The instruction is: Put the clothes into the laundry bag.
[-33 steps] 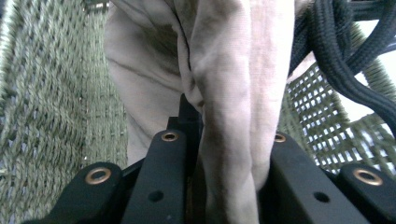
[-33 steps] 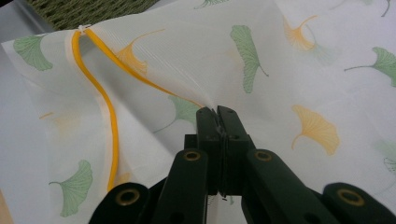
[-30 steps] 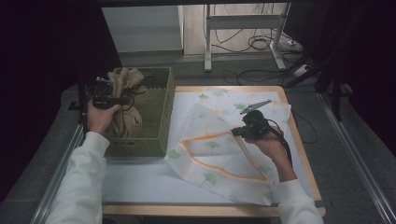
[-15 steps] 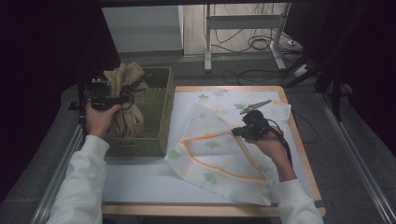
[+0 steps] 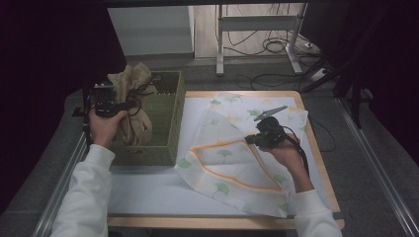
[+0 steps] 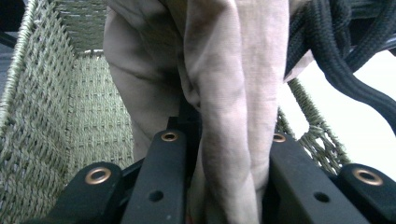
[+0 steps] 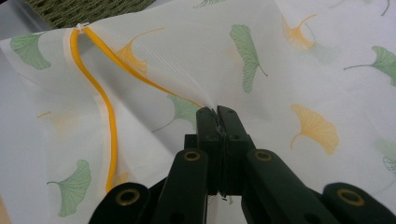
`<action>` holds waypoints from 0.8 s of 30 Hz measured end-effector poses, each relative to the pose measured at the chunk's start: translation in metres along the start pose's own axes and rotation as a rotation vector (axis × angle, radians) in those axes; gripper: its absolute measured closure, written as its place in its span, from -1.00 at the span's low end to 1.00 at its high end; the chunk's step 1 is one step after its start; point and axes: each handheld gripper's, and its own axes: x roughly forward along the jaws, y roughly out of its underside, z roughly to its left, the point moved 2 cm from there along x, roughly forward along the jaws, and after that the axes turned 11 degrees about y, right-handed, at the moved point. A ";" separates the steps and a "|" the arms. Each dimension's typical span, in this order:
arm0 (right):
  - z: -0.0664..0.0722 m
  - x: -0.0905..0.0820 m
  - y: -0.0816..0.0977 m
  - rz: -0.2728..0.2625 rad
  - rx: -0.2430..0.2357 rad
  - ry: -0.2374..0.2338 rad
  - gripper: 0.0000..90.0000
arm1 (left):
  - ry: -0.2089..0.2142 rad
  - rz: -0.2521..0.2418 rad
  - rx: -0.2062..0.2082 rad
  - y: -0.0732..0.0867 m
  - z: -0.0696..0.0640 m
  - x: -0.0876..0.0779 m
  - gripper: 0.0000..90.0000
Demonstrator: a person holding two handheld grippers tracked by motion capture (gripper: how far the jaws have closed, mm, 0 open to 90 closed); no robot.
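High view: the left gripper (image 5: 106,101) lifts a beige garment (image 5: 129,106) above the woven basket (image 5: 168,123); beside the basket, the right gripper (image 5: 264,137) pins the leaf-print mesh bag (image 5: 232,163). Left gripper view: jaws clamped on a thick fold of the garment (image 6: 233,107), apparently securely. Right gripper view: jaws fully closed on the bag's (image 7: 280,70) orange-edged opening. Keep the opening raised and feed the garment in bunched.

High view looks down on the table (image 5: 148,192); tongs views close in.
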 end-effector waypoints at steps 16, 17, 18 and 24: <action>0.001 0.001 0.000 0.003 -0.004 0.002 0.97 | 0.038 -0.090 0.032 -0.005 -0.019 -0.020 0.73; 0.001 0.001 0.000 0.003 -0.004 0.002 0.97 | 0.043 -0.096 0.034 -0.005 -0.021 -0.021 0.73; 0.001 0.001 0.000 0.004 -0.002 0.002 0.97 | 0.053 -0.102 0.035 -0.006 -0.023 -0.022 0.73; 0.001 0.001 0.000 0.004 -0.005 0.001 0.97 | 0.088 -0.128 0.053 -0.012 -0.034 -0.029 0.73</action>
